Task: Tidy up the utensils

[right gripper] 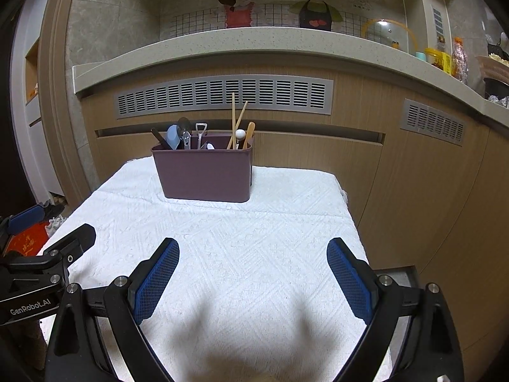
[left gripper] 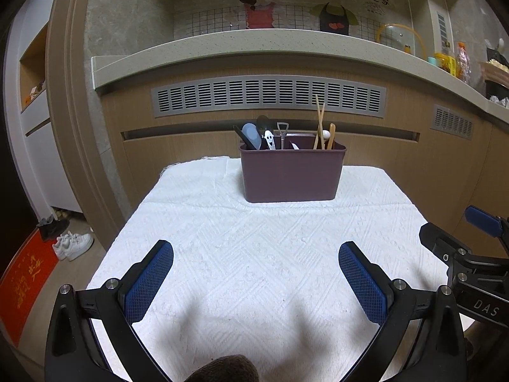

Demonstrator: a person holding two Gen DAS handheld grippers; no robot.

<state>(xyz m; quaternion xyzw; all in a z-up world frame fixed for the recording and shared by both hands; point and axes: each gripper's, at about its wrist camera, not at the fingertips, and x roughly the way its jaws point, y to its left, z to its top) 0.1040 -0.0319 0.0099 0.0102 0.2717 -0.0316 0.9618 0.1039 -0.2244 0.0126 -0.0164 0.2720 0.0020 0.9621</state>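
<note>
A maroon utensil caddy (left gripper: 291,175) stands at the far side of a white towel-covered table (left gripper: 254,248); it also shows in the right wrist view (right gripper: 206,175). Spoons and a small shovel-shaped spoon (left gripper: 281,135) stand in its left part, wooden chopsticks (left gripper: 319,121) and a wooden utensil in its right part. My left gripper (left gripper: 256,254) is open and empty, low over the towel's near half. My right gripper (right gripper: 253,251) is open and empty too, beside the left one; it shows at the right edge of the left wrist view (left gripper: 470,254).
A wooden counter front with grey vents (left gripper: 268,95) rises right behind the table. Bottles and a glass lid (left gripper: 399,39) sit on the counter at the right. White shoes (left gripper: 73,245) and a red mat (left gripper: 25,273) lie on the floor at the left.
</note>
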